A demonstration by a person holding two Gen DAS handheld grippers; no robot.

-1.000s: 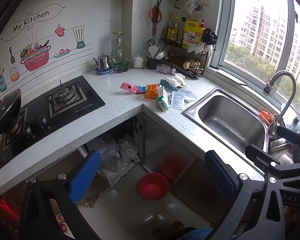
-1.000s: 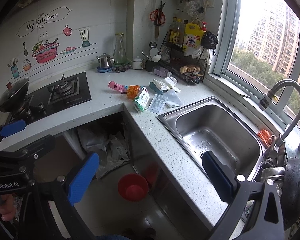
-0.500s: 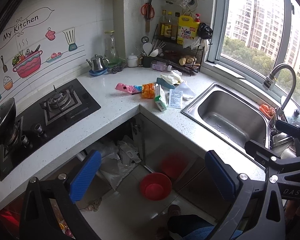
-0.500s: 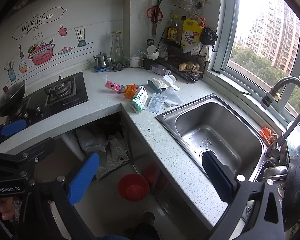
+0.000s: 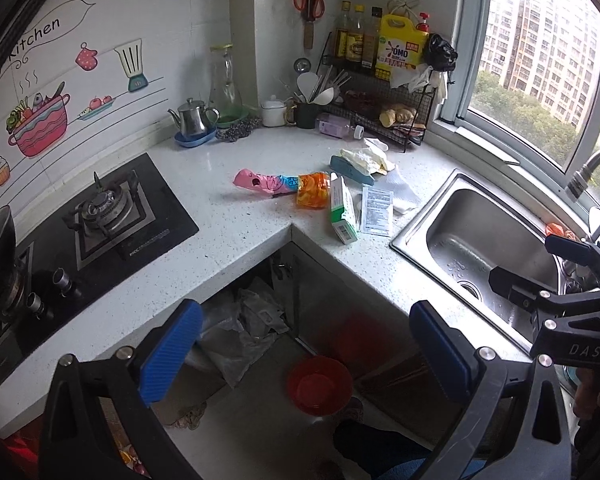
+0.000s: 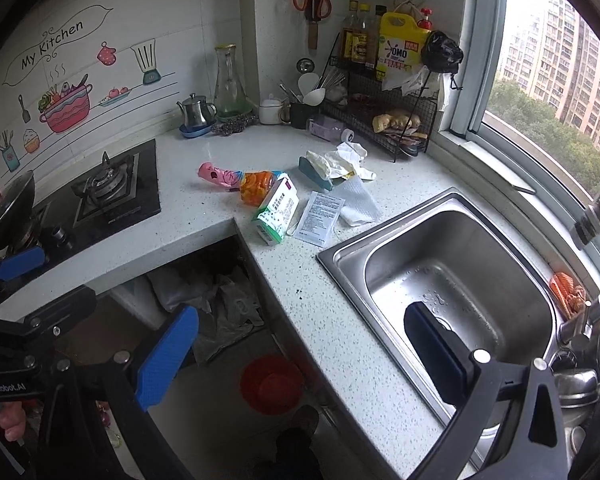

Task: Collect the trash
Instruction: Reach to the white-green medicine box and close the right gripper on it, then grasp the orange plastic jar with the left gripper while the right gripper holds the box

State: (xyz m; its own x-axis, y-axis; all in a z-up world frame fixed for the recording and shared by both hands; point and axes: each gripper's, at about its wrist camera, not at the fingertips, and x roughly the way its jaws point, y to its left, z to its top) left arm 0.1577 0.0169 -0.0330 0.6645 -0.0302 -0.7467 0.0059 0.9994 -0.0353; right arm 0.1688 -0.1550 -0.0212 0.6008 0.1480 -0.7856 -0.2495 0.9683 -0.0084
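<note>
Trash lies on the white counter corner: a pink wrapper (image 5: 260, 182) (image 6: 219, 175), an orange packet (image 5: 313, 191) (image 6: 256, 187), a green-white box (image 5: 342, 210) (image 6: 278, 210), a printed leaflet (image 5: 377, 211) (image 6: 319, 214), a white tissue (image 5: 402, 192) (image 6: 358, 204) and crumpled white wrappers on a teal block (image 5: 362, 162) (image 6: 332, 164). A red bin (image 5: 320, 386) (image 6: 271, 384) stands on the floor below. My left gripper (image 5: 304, 350) is open and empty, above the floor before the counter. My right gripper (image 6: 302, 348) is open and empty, over the counter edge beside the sink.
A steel sink (image 6: 452, 280) with a tap (image 5: 592, 176) lies to the right. A black gas hob (image 5: 108, 216) is on the left. A wire rack (image 6: 380, 112) with bottles, a kettle (image 5: 192, 120) and a glass jug (image 6: 229, 84) stand along the back wall.
Both grippers have moved forward toward the counter corner, so the trash looks closer and larger. Both stay open and empty.
</note>
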